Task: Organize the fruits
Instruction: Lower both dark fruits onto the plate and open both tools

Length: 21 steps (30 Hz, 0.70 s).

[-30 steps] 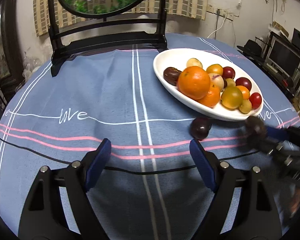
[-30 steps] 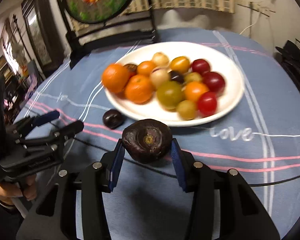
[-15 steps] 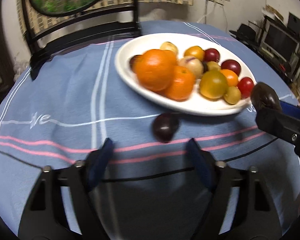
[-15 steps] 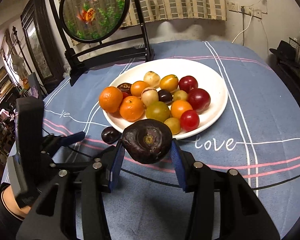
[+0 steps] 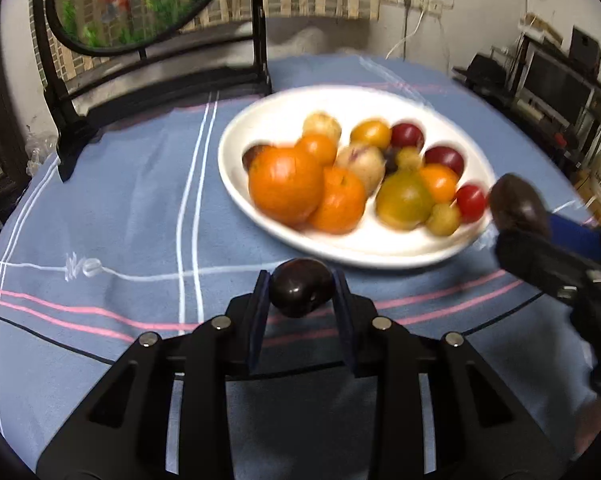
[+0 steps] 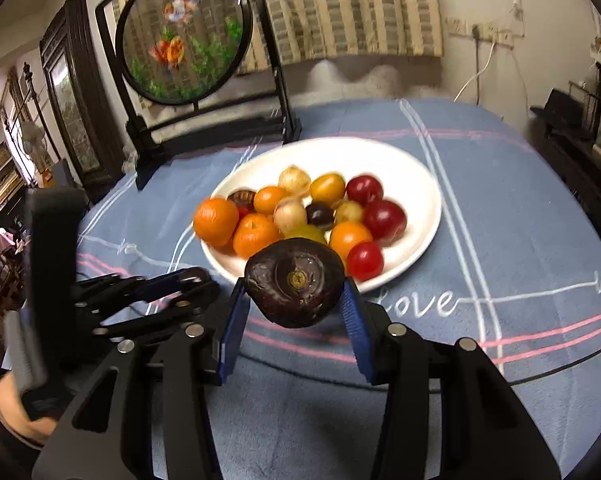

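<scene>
Left wrist view shows the left gripper closed around a small, glossy dark purple plum just above the blue striped tablecloth, near the white oval plate of mixed fruit. The right gripper is clamped on a larger, wrinkled dark purple fruit, held before the plate. Both look light, round and slippery, likely to bruise; holding across the widest middle seems safest. A framed round goldfish screen stands behind, in a cluttered room.
</scene>
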Motion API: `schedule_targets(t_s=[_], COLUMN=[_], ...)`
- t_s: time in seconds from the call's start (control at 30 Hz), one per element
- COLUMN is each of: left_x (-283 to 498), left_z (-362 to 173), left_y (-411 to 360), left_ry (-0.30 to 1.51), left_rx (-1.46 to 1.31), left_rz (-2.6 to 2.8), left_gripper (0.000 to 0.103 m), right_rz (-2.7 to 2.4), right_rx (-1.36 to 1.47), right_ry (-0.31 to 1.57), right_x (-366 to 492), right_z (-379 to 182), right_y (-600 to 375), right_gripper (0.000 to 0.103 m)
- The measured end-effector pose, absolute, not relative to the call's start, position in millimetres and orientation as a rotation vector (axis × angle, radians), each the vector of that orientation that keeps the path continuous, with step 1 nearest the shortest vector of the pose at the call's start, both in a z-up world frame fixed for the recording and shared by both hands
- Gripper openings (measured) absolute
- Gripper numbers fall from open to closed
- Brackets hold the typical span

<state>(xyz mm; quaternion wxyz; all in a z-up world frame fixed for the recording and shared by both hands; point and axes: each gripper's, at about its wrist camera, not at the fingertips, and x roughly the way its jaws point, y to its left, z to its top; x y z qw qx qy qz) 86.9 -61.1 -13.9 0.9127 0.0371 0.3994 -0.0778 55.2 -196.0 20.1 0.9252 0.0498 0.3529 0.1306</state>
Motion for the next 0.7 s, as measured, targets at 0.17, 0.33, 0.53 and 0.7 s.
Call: schedule_targets(t_s=[0.17, 0.33, 0.53, 0.7], left_x=[99.0, 141.5, 170.1, 166.0], left_z=[29.1, 39.9, 23.1, 22.0], left_y=[-68.7, -88.5, -103.1, -102.9], left_ry=[0.73, 0.723, 0.758, 0.768], left_rx=[0.075, 0.113, 0.124, 0.091], left_rz=[-0.172, -0.13, -0.087, -0.074], left_gripper=[0.032, 0.032, 0.08, 0.083], right_rz=[0.232, 0.2, 0.174, 0.154], right_rx=[0.087, 0.063, -0.019, -0.028], right_ry=[0.634, 0.643, 0.648, 0.651], right_x=[58.9, 77.4, 94.2, 87.8], right_z=[23.3, 7.4, -9.7, -3.6], right_y=[-195.7, -190.9, -190.5, -196.2], right_gripper=[0.047, 0.047, 0.069, 0.069])
